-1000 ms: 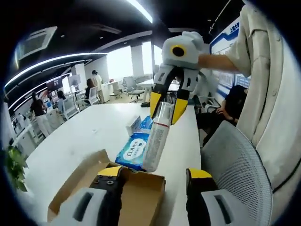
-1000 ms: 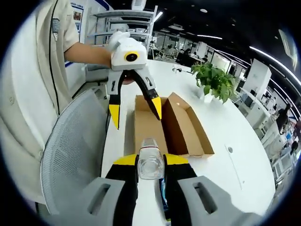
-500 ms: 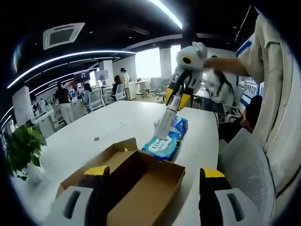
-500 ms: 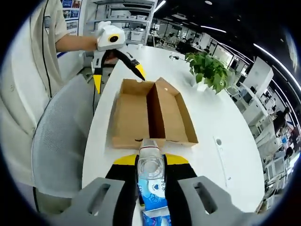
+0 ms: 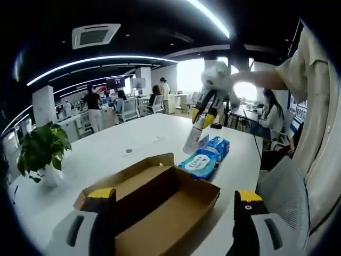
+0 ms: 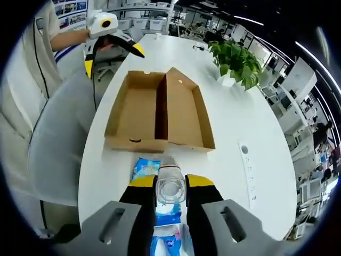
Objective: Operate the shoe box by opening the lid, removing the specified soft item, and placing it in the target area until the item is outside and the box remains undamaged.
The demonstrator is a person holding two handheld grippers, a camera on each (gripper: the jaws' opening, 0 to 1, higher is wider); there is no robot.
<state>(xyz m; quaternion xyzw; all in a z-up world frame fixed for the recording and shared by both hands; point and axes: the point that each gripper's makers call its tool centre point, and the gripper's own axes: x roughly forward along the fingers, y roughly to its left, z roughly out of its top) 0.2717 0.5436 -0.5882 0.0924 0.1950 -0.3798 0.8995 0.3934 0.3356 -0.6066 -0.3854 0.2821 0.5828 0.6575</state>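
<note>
- White office table [image 6: 256, 122] carries the open shoe box [image 6: 160, 109], lid folded flat.
- Right gripper [image 6: 171, 184] clamps a clear bottle [image 6: 170, 186] above blue wipes packs [image 6: 145, 169], just beside the box.
- Left gripper [image 6: 113, 50], jaws spread and empty, hovers at the box's far end near the table edge.

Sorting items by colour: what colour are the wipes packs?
Blue with white labels; the wipes packs show best in the left gripper view.

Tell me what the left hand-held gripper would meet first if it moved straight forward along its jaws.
Probably the open brown cardboard shoe box, lying directly ahead between the left hand-held gripper jaws; depth is uncertain.
</note>
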